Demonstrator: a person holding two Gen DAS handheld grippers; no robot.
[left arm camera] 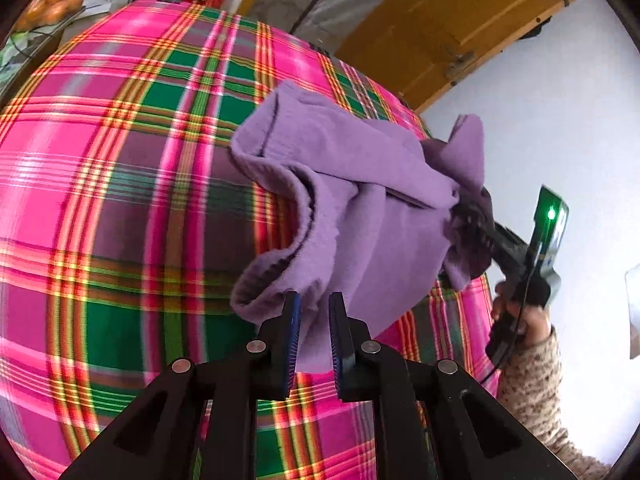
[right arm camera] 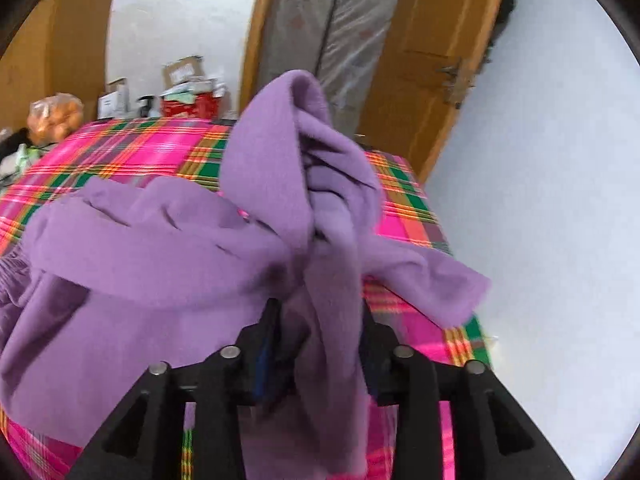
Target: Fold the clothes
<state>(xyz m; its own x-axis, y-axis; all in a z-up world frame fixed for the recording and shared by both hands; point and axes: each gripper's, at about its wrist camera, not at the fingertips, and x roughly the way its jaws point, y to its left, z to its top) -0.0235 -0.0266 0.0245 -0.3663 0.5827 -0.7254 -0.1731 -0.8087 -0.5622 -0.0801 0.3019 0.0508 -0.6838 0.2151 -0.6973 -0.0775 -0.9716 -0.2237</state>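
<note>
Here the purple fleece garment (left arm camera: 360, 200) hangs bunched above the plaid-covered surface (left arm camera: 120, 200), its shape hard to read. The left claw (left arm camera: 314, 312) pinches its hem narrowly. Cloth drapes through the right claw (right arm camera: 320, 320), hiding whether its pads press.

One purple garment (left arm camera: 360, 216), one plaid cloth (left arm camera: 120, 200), two grippers (left arm camera: 314, 312) (right arm camera: 320, 320), one wooden door (left arm camera: 460, 20)

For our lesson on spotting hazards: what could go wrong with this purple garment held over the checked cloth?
1. The purple garment is bunched and twisted through the right tool, whose jaws look loose on it; it may slip or snag.
2. A flap hangs past the edge of the checked cloth, so a dropped garment could slide off.
</note>
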